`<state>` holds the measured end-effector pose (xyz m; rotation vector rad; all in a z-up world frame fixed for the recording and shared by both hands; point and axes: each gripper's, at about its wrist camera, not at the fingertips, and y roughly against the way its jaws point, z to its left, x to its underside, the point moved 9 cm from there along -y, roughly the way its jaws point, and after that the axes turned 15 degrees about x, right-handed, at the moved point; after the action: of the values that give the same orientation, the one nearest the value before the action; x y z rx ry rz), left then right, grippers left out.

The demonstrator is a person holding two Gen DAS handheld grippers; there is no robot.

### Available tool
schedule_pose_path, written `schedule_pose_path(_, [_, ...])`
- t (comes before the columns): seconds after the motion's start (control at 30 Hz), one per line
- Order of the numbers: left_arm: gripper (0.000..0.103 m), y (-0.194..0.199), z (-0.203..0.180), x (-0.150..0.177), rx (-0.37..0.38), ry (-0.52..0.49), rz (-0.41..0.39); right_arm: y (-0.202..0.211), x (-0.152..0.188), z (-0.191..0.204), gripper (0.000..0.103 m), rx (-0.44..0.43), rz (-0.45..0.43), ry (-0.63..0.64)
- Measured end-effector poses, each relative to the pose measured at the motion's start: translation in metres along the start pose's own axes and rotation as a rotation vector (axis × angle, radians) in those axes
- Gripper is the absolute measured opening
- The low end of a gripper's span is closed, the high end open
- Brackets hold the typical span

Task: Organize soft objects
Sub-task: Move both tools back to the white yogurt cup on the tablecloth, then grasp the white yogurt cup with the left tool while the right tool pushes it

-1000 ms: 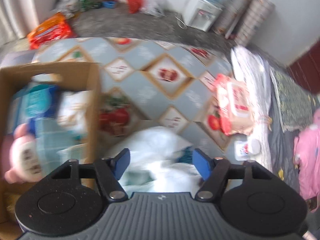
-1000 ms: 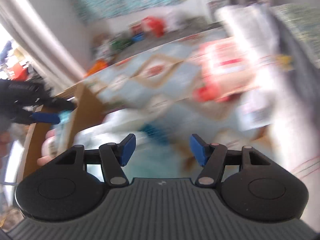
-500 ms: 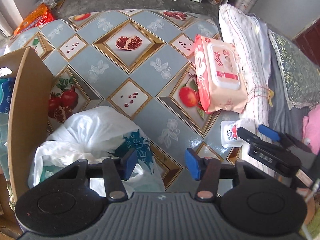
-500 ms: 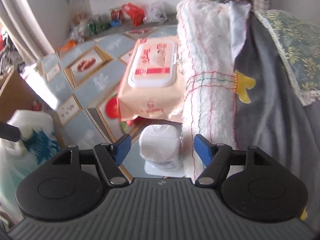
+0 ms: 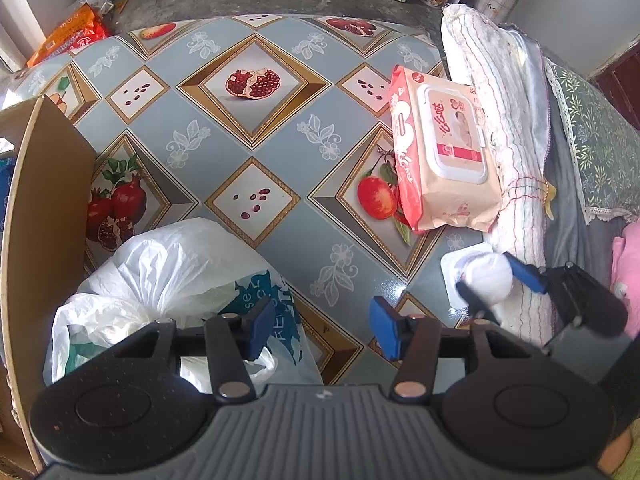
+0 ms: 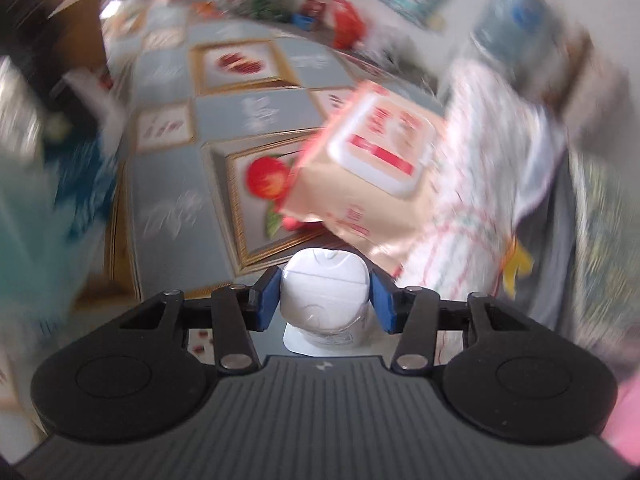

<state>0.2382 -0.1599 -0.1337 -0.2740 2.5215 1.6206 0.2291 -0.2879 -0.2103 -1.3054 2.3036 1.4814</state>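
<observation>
So at this point the right gripper (image 6: 325,300) had its blue pads on either side of the small white plastic-wrapped pack (image 6: 325,294), jaws closing and looking like they were already pressing its sides. The pack sat on the glossy fruit-print tablecloth (image 5: 256,152), right beside the rolled white striped towel (image 5: 500,128) and just below the peach wet-wipes pack with the white flip lid (image 5: 444,152). The left gripper (image 5: 318,330) was half spread with nothing between the pads, hovering over the crumpled white plastic bag (image 5: 172,272) next to the brown cardboard box (image 5: 40,208). Seemed like the pick-up step. Next move probably needed a firm squeeze, a clean lift, then a carry across to the box.
</observation>
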Motion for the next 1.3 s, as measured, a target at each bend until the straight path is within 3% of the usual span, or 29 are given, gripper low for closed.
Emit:
schedule_pose_path(0.17, [0.053,-0.001,0.002,-0.001,0.008,0.004,0.005,0.025,-0.001,0.031,0.051,0.028,-0.065,0.168])
schedule_pose_path(0.4, [0.053,-0.007,-0.002,0.001,0.024,-0.005,0.016,0.048,0.008,0.046,0.052,-0.084,-0.024,0.091])
schedule_pose_path(0.5, [0.053,-0.009,-0.005,0.001,0.031,-0.014,0.019,0.051,0.017,0.034,0.052,-0.146,0.048,-0.077])
schedule_pose_path(0.6, [0.053,-0.01,-0.01,0.0,0.048,-0.016,0.022,0.047,0.035,0.004,0.052,-0.245,0.16,-0.367])
schedule_pose_path(0.67, [0.059,-0.012,-0.016,-0.002,0.065,-0.016,0.025,0.041,0.05,-0.017,0.052,-0.304,0.231,-0.579])
schedule_pose_path(0.7, [0.068,-0.014,-0.02,-0.003,0.077,-0.012,0.03,0.038,0.058,-0.025,0.052,-0.315,0.258,-0.669])
schedule_pose_path(0.77, [0.076,-0.018,-0.028,-0.005,0.108,-0.014,0.041,0.035,0.068,-0.035,0.052,-0.307,0.272,-0.755])
schedule_pose_path(1.1, [0.084,-0.071,-0.054,-0.006,0.197,0.069,0.195,0.015,0.04,-0.011,0.052,-0.331,0.171,-0.604])
schedule_pose_path(1.3, [0.087,-0.099,-0.062,0.0,0.163,0.085,0.268,0.008,0.034,-0.004,0.052,-0.342,0.145,-0.567])
